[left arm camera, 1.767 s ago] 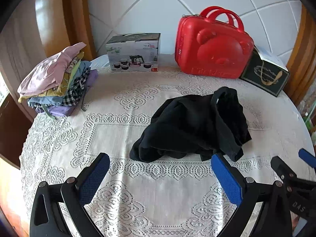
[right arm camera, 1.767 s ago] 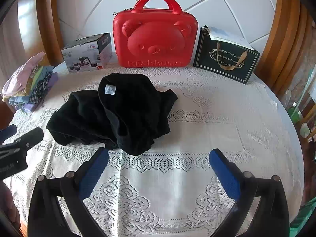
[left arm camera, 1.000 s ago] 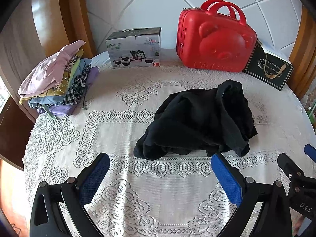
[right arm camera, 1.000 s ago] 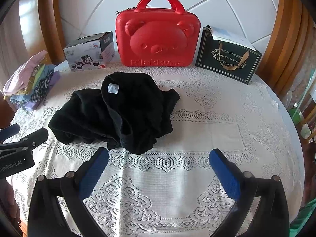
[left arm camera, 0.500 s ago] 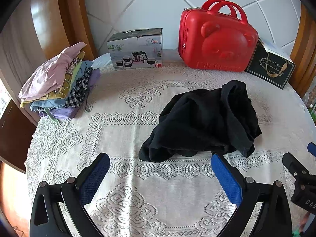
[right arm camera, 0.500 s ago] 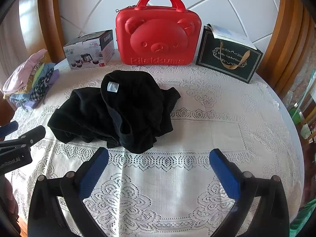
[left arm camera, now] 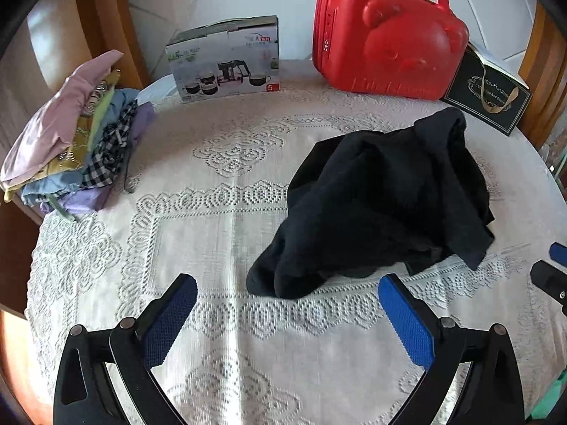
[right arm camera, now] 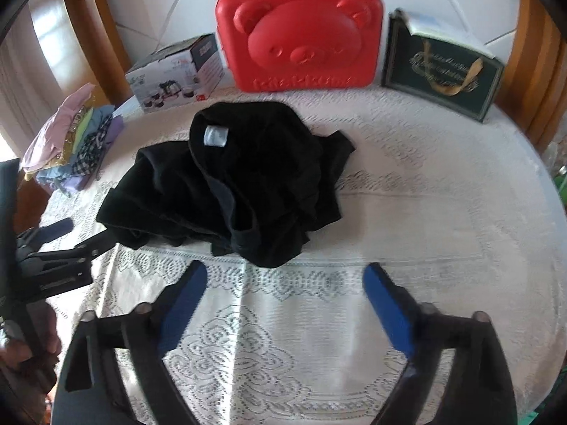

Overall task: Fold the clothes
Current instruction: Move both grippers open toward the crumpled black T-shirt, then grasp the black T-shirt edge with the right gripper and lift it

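Left wrist view: the left gripper point(left arm camera: 287, 285) hangs spread and empty over the lace-covered counter point(left arm camera: 219, 233), its pads just short of the crumpled black garment point(left arm camera: 382, 205) lying right of centre. A stack of clothes point(left arm camera: 74, 138) sits at the far left edge.

Right wrist view: the right gripper point(right arm camera: 285, 274) is also spread, empty, just before the garment point(right arm camera: 234, 180), whose white tag point(right arm camera: 215, 136) faces up. A red case point(right arm camera: 301, 39) stands behind.
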A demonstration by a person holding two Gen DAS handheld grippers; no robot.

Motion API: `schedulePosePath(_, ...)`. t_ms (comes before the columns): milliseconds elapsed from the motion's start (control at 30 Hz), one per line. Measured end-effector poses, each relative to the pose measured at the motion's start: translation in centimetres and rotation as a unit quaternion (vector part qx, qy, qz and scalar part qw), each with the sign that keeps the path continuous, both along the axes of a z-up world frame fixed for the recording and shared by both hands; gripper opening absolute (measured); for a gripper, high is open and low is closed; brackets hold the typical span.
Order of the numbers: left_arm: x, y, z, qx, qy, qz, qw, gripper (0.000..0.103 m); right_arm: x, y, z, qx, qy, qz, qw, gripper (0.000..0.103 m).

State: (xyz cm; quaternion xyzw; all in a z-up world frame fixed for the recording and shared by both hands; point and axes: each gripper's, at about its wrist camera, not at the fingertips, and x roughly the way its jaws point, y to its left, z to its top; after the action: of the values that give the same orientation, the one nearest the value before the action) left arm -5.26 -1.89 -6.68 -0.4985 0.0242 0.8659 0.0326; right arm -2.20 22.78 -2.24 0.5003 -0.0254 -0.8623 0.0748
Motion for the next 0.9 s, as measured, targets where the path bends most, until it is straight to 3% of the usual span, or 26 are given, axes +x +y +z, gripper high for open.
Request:
schedulePosePath(300, -3.4, -0.1, -3.9, 0.015, -0.03, -0.014, 0.9993, 0.09, -3.9, -2.2, -3.5, -0.012, -0.047, 0.024, 0.999, 0.077)
schedulePosePath(500, -4.9, 0.0, -5.5, 0.031, -0.045, -0.006, 0.9985, 0.088, -6.5, -3.7, -5.9, -0.015, -0.071, 0.036, 0.997, 0.075)
schedulePosePath(567, -5.3, 0.0, -6.2, 0.036, -0.054, -0.001, 0.9979, 0.088, -7.2, -4.1, -6.6, -0.01, -0.077, 0.04, 0.996, 0.046)
schedulePosePath(633, -5.6, 0.0, -6.9, 0.045, -0.07, 0.003, 0.9965, 0.088, -7.7, -4.3, -7.2, 0.0, -0.084, 0.038, 0.996, 0.027)
schedulePosePath(667, -5.7, -0.1, -6.9, 0.05, -0.07, 0.006, 0.9963, 0.082, -7.8, -4.3, -7.4, 0.001, -0.087, 0.039, 0.995, 0.022)
schedulePosePath(700, -5.6, 0.0, -6.6, 0.064, -0.068, 0.001, 0.9957, 0.059, -7.8, -4.2, -7.4, 0.0, -0.086, 0.04, 0.995, 0.021)
schedulePosePath(767, -5.3, 0.4, -5.5, 0.081, -0.07, -0.012, 0.9942, 0.033, -7.5, -3.8, -6.9, -0.004, -0.08, 0.043, 0.996, 0.013)
schedulePosePath(900, -3.9, 1.1, -1.2, 0.087, -0.048, -0.036, 0.9943, 0.026, -6.3, -2.0, -4.4, -0.015, -0.052, 0.039, 0.998, 0.011)
